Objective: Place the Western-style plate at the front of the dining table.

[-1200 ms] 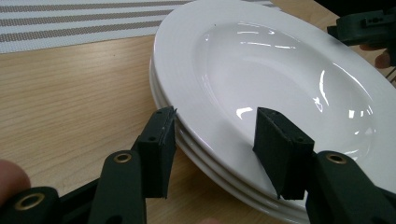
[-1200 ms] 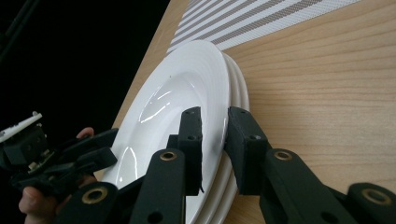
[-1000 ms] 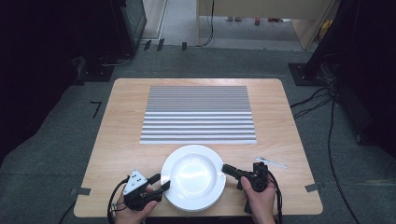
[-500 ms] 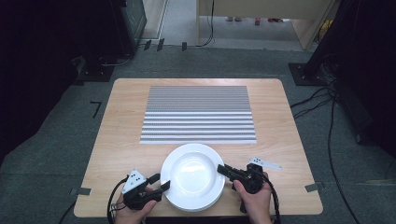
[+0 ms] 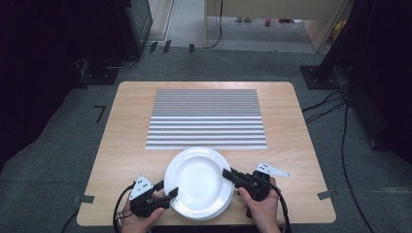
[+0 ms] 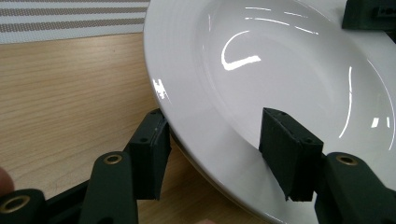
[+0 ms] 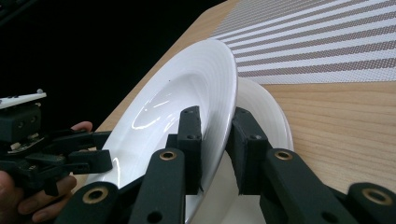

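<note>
White plates point(image 5: 199, 182) are sitting in a stack at the near edge of the wooden table point(image 5: 121, 141), just in front of the striped placemat point(image 5: 206, 119); the right gripper view shows a second plate point(image 7: 275, 116) under the top plate point(image 7: 187, 116).

The right gripper point(image 5: 228, 174) is pinching the right rim of the top plate, one jaw above and one below it, and that plate is standing tilted, its right edge raised off the one beneath. Compared with a second ago, this gripper has been sliding left along the table onto the rim; half a second ago it was already reaching the plate's edge.

The left gripper point(image 5: 171, 192) is resting at the stack's lower left, in much the same place as before. In the left gripper view point(image 6: 219, 158) its jaws are standing apart, one under the rim's outer edge and one over the plate's inner slope, so they are straddling the rim without closing on it.

The person's left hand point(image 5: 141, 221) and right hand point(image 5: 262, 208) are holding the tools from the near edge. The stack itself is lying where it lay before.
</note>
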`<state>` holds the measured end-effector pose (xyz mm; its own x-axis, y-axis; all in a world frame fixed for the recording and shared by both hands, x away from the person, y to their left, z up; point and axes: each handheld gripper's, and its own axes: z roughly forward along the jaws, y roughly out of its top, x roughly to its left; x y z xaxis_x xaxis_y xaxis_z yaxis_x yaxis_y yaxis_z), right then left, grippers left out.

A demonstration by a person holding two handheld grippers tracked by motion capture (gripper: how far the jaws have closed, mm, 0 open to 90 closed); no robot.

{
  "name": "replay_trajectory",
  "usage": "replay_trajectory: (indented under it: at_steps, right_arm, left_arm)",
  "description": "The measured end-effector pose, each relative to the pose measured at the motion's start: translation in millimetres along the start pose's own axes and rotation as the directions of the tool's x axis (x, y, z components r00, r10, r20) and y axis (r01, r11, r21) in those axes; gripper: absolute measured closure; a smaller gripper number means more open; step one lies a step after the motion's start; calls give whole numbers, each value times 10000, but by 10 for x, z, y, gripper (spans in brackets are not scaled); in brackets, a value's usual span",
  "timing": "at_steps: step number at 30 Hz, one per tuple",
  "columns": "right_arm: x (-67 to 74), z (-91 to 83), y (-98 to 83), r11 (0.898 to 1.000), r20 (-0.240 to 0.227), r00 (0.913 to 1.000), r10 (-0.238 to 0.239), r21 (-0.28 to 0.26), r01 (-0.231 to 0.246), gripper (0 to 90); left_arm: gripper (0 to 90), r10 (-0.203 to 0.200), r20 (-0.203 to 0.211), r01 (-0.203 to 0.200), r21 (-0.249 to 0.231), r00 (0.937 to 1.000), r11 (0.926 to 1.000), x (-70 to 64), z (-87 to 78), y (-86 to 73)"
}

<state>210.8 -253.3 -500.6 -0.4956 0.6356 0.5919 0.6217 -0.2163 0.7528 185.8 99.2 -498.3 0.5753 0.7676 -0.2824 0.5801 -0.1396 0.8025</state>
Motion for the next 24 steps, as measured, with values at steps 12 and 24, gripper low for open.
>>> replay_trajectory:
  at_steps: [12, 24]
  right_arm:
    - [-44, 26, -47, 9994, 149, 9993, 332, 124, -334, 757]
    - [-72, 68, -110, 9982, 346, 9978, 573, 171, -579, 742]
  left_arm:
    - [474, 119, -448, -148, -647, 9989, 9978, -38, -62, 12]
    - [482, 197, -493, -242, -934, 9986, 9953, -63, -83, 17]
